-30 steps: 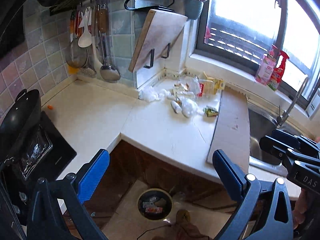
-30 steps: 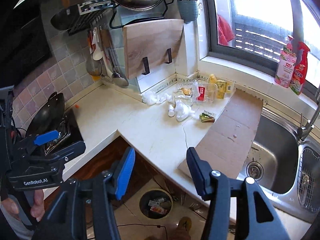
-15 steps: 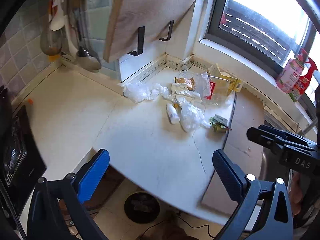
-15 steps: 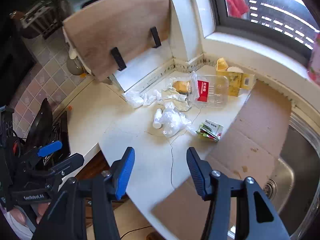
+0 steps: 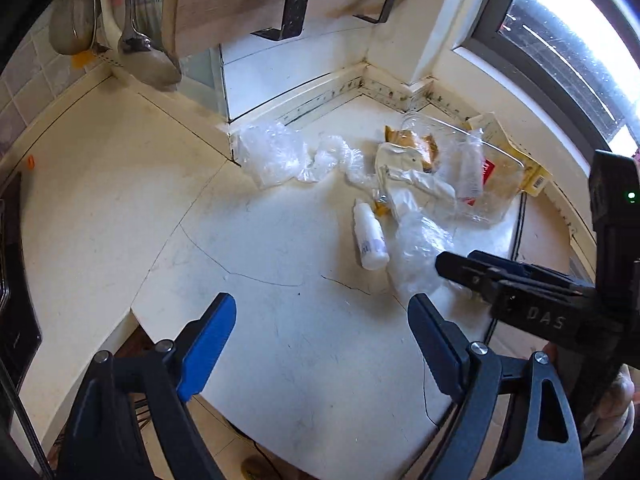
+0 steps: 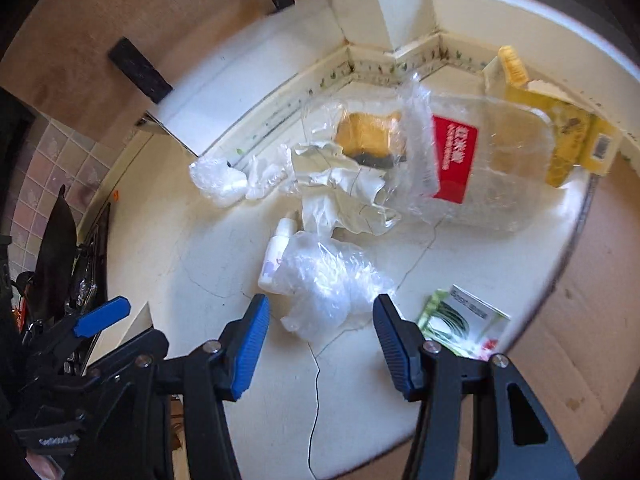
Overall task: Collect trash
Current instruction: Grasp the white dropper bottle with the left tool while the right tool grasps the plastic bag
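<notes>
Here, small white bottle [image 5: 370,236] lies flat (cap away).

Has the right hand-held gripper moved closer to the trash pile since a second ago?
Yes. The right hand-held gripper has come in toward the counter corner; the crumpled plastic bag now lies just ahead of its open fingers.

Daylight pours in from the window [image 5: 576,36] at the upper right of the left wrist view, blown out to white there. The pale worktop [image 5: 280,272] is brightly lit, with glare on the crumpled clear plastic [image 6: 328,276]. Both views bend strongly toward dark rounded corners. The right wrist view is smeared by motion blur, worst at its upper right.
</notes>
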Tool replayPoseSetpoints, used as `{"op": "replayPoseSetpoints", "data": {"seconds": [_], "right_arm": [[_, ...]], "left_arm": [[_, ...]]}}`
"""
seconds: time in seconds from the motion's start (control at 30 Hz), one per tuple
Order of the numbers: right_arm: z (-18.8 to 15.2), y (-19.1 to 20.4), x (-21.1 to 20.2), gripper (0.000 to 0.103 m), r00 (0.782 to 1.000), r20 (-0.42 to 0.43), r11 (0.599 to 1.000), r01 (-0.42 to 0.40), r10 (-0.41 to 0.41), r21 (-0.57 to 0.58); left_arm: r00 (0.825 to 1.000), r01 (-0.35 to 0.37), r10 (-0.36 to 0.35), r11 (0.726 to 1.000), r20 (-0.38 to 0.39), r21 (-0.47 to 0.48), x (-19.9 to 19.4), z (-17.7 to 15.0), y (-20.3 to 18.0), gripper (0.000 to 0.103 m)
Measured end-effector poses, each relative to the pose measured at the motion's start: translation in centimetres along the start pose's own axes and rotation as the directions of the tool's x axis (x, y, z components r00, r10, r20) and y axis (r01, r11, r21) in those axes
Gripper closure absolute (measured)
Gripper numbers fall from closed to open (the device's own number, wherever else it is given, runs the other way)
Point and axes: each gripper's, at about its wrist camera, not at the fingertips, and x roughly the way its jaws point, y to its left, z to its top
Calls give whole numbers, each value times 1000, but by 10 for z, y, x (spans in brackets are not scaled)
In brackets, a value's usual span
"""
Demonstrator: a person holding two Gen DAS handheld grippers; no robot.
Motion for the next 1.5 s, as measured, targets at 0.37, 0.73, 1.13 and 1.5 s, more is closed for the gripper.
{"op": "replayPoseSetpoints", "data": {"seconds": [0.37, 0.73, 1.13, 1.5], "right_arm": [[-5, -1, 30, 88, 999, -37, 999, -35, 34, -29], [-20, -31, -32, 91, 991, 112, 994, -79, 70, 82], [-27, -41, -36, 91, 987, 118, 987, -118, 106, 106], [-33, -34, -35, 91, 987, 120, 988, -120, 108, 101]], "left_arm": [[1000, -13, 13, 1000, 6, -19, 22, 24, -2, 16], [998, -64, 64, 993, 3, 102, 70, 52, -28, 38], [994, -52, 85, 922, -70, 385, 100, 49, -59, 66], [993, 35, 1, 952, -119, 305, 108, 35, -52, 81]]}}
